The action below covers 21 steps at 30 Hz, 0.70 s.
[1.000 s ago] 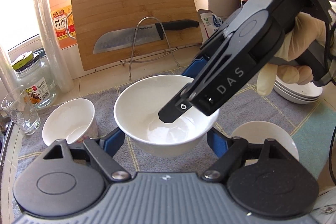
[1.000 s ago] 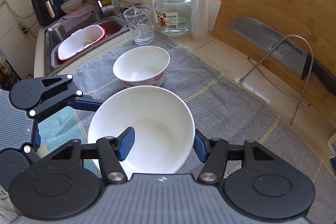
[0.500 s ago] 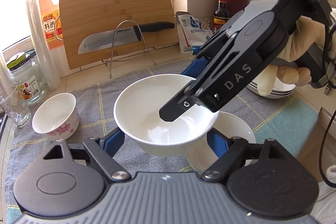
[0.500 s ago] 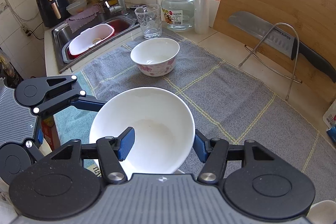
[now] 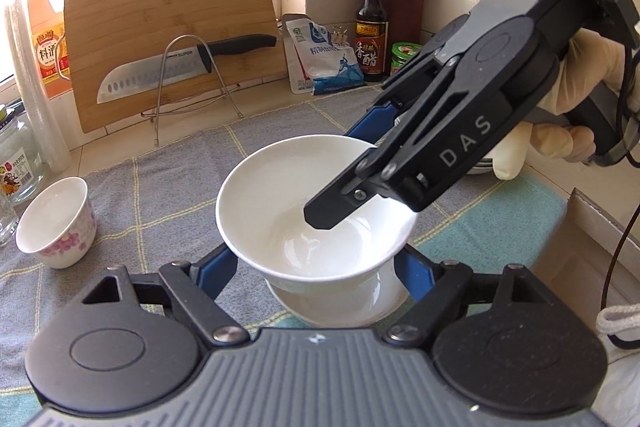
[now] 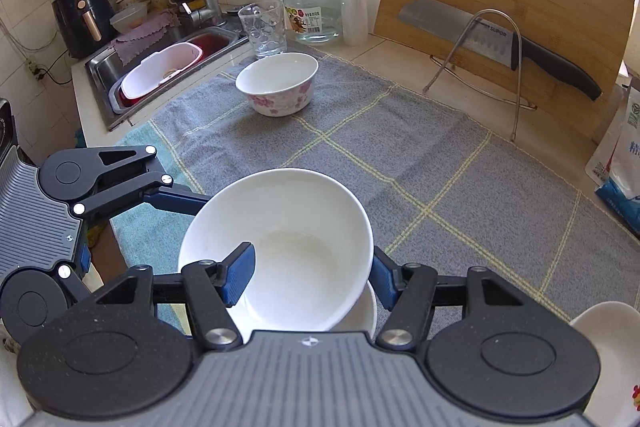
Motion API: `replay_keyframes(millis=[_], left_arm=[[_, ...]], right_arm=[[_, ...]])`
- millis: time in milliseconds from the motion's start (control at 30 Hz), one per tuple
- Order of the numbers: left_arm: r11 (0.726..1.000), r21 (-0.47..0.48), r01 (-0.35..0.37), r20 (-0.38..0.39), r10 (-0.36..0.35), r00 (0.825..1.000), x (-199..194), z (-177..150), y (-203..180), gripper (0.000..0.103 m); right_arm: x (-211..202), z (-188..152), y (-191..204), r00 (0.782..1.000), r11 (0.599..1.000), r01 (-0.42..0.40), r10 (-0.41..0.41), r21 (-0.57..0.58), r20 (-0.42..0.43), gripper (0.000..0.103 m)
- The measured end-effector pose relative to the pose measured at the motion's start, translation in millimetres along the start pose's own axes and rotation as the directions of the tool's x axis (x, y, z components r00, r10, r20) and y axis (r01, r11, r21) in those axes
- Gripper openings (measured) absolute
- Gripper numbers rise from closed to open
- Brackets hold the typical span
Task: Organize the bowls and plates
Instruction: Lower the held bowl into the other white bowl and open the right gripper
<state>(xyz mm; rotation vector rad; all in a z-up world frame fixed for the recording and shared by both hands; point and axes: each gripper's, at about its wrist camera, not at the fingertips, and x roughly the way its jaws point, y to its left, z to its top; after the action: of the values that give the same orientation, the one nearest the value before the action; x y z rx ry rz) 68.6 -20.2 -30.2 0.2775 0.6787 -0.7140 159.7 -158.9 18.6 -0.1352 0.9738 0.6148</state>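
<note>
A plain white bowl [image 5: 304,195] [image 6: 280,227] is held in the air over a second white bowl [image 5: 332,307] [image 6: 360,311] on the grey towel. My right gripper [image 6: 312,269] is shut on the white bowl's rim, one blue pad inside [image 6: 240,269], one outside. In the left wrist view that gripper [image 5: 360,163] reaches into the bowl from the right. My left gripper [image 5: 316,271] has its blue fingers [image 5: 214,273] spread around the bowl's lower sides, just apart from it. A flowered bowl [image 5: 56,223] [image 6: 278,83] stands to the left.
A cutting board [image 5: 172,27] with a knife [image 5: 176,67] on a wire stand leans at the back. Glass [image 6: 262,27], jar [image 6: 312,7], sink [image 6: 160,67] at the left. Sauce bottle [image 5: 372,23], pouch [image 5: 316,55], stacked dishes [image 5: 480,165] at the right. Another white dish [image 6: 612,347] sits near.
Both grippers have carried the white bowl to the right and down, and it now hangs right over the second white bowl. The flowered bowl is farther away.
</note>
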Motion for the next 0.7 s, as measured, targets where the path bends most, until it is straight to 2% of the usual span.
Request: replay_keyframes(millis=[300,700], left_arm=[[1.0,0.014,0.023,-0.025,-0.022,0.999,7,-3,-12,0.085],[1.0,0.018,0.024,-0.056,-0.023,0.998,12,-5,-11,0.085]], right_arm=[[0,-16,-4,1.0,0.999,0.006,-0.006,0.034,-0.015,0.068],[13,-21,-6,0.999,0.999,0.0,0.002,0.035,-0.04,0.069]])
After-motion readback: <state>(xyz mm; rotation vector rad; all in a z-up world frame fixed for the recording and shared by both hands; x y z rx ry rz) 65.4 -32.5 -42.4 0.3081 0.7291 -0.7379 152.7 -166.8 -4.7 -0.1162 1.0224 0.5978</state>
